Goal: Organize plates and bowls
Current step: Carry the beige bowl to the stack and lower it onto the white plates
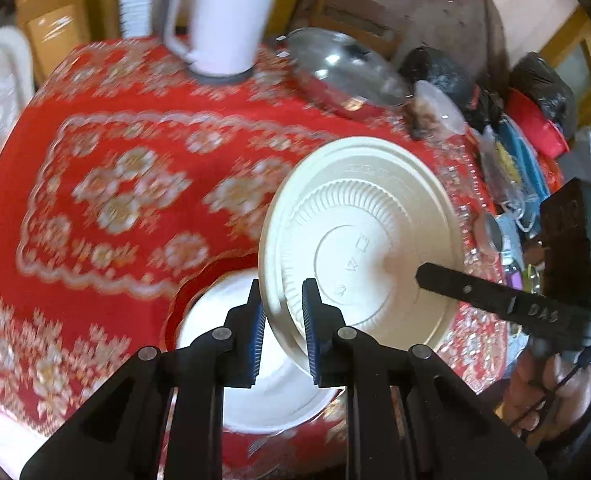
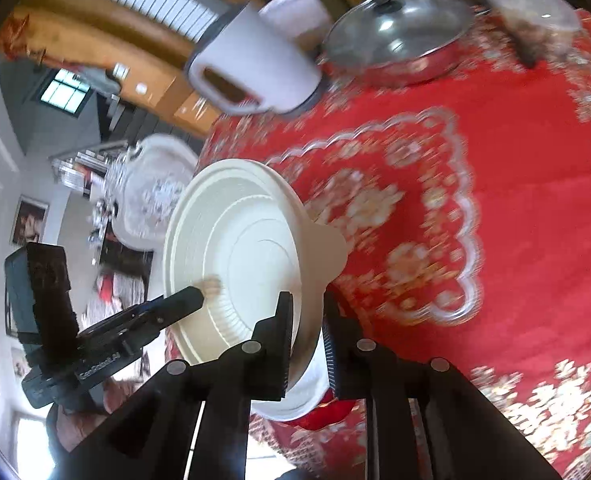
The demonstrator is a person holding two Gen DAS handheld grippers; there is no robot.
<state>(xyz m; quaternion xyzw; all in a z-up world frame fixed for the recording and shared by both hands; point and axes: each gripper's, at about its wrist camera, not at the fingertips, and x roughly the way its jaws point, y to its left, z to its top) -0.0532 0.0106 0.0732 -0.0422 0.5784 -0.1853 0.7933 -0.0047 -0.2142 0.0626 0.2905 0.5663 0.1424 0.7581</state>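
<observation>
A white disposable bowl (image 1: 371,216) is held tilted in the air above the red tablecloth, its ribbed underside facing the left wrist camera. My left gripper (image 1: 282,320) is shut on its near rim. My right gripper (image 2: 306,332) is shut on the opposite rim; in the right wrist view the bowl (image 2: 239,252) shows edge-on. The right gripper also shows in the left wrist view (image 1: 427,274), at the bowl's far side. Below the held bowl a second white bowl (image 1: 215,320) sits in a red dish (image 1: 173,312) on the table.
A white electric kettle (image 1: 223,16) stands at the table's far side, beside a steel pan with a glass lid (image 1: 347,68). A lidded clear food container (image 1: 435,108) and assorted bags (image 1: 535,152) crowd the right edge. A white ornate chair (image 2: 155,188) stands beyond the table.
</observation>
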